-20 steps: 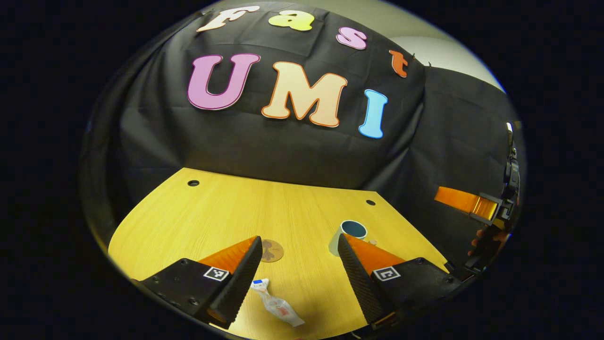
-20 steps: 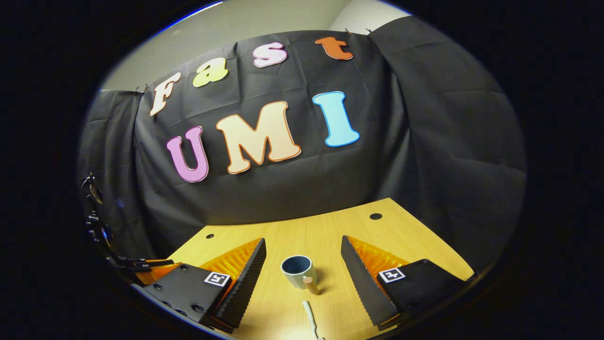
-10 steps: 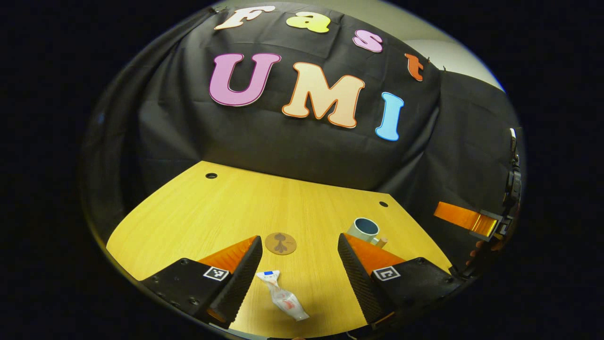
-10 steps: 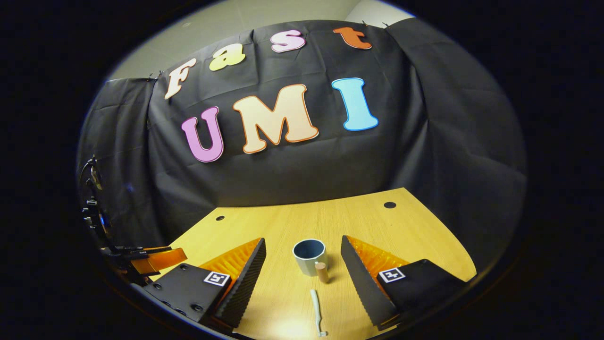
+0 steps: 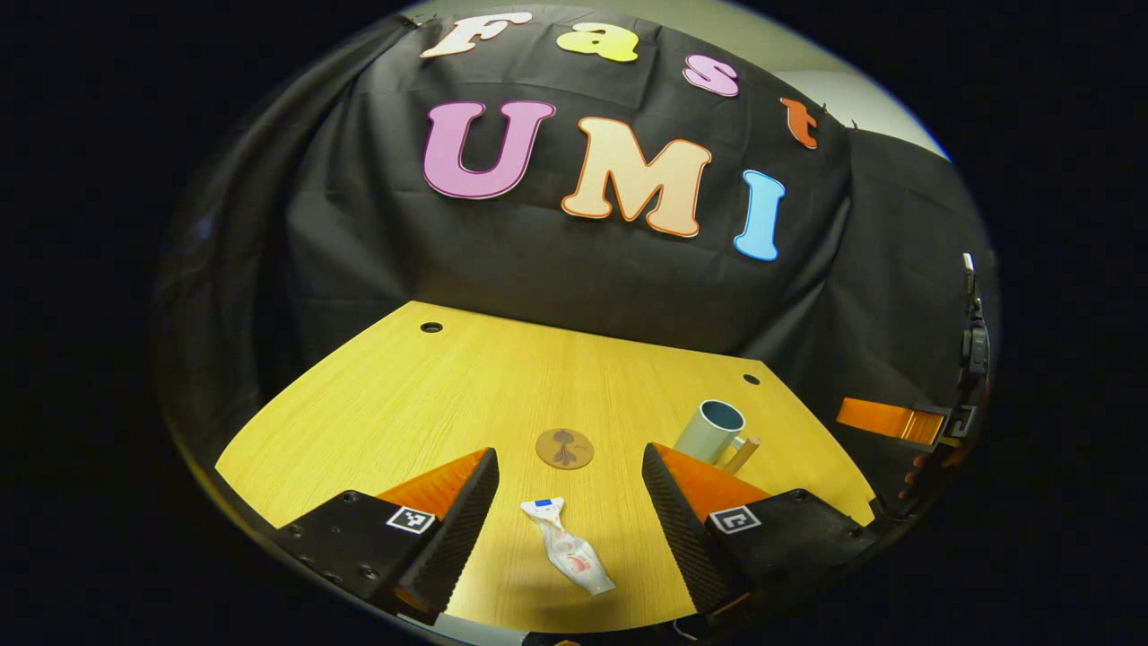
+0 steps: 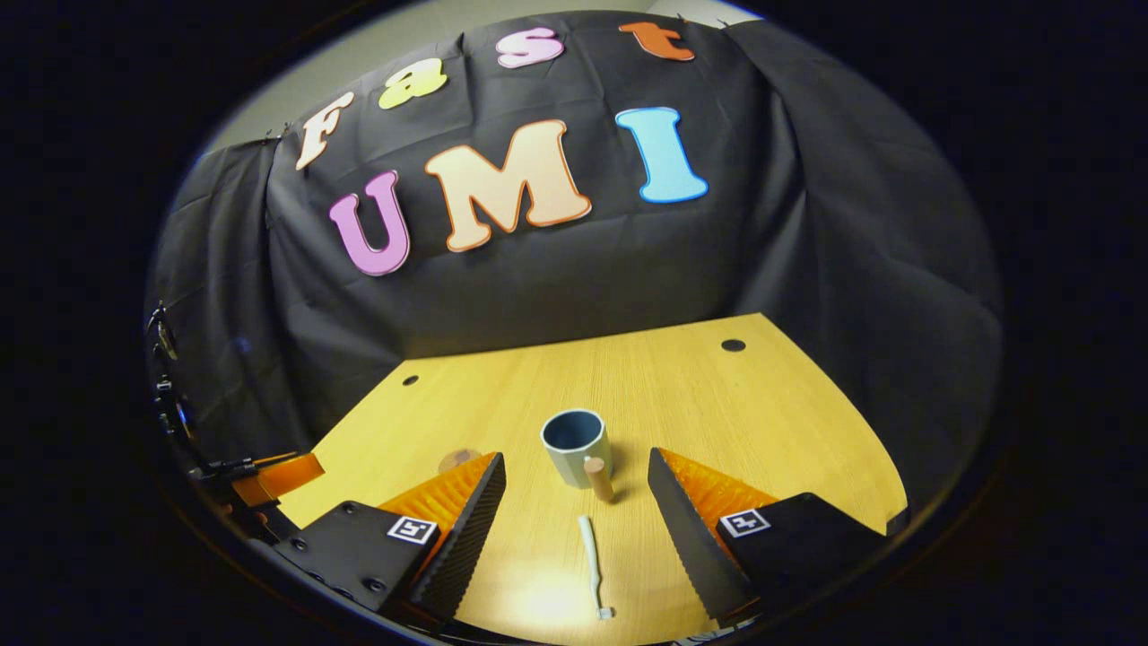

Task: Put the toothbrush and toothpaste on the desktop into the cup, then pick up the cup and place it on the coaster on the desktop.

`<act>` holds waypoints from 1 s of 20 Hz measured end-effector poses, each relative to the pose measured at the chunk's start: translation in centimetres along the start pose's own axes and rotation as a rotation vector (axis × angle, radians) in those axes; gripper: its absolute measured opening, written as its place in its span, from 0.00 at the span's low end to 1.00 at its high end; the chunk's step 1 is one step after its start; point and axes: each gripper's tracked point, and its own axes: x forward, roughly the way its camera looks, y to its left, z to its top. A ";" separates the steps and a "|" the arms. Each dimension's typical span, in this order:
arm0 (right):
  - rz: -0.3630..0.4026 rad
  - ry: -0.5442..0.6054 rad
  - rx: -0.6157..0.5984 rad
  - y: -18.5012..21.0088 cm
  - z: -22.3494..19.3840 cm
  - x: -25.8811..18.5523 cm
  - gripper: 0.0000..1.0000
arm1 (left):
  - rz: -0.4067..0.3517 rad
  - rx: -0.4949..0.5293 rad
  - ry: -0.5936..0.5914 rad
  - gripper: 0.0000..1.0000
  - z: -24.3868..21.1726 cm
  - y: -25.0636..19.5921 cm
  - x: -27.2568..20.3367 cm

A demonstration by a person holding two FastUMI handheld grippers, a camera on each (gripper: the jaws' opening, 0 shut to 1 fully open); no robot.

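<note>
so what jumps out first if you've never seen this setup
Probably the bright yellow wooden desk against the black cloth, with the pale cup upright near its middle. A white toothbrush lies between the open right gripper fingers; a crumpled toothpaste tube lies between the open left gripper fingers.

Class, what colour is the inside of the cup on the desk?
Dark blue-grey inside the cup, with a paler grey-green outer wall; the right gripper view shows it best.

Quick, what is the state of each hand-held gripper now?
Left hand-held gripper: open, holding nothing; toothpaste lies between its fingers.
Right hand-held gripper: open, holding nothing; toothbrush lies between its fingers.
</note>
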 end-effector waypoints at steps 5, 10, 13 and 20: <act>0.016 0.193 -0.062 -0.2 -4.2 2.3 0.98 | 0.046 -0.019 0.016 0.94 -1.3 2.1 -0.7; 0.033 0.395 -0.212 0.1 -9.4 4.6 0.94 | 0.135 -0.016 0.017 0.94 -1.6 5.4 -1.7; 0.054 0.488 -0.280 0.2 -12.2 6.3 0.99 | 0.187 0.002 0.018 0.94 -1.7 7.7 -2.5; 0.052 0.642 -0.333 0.4 -15.9 9.4 0.95 | 0.261 -0.049 0.045 0.94 -3.2 10.1 -3.1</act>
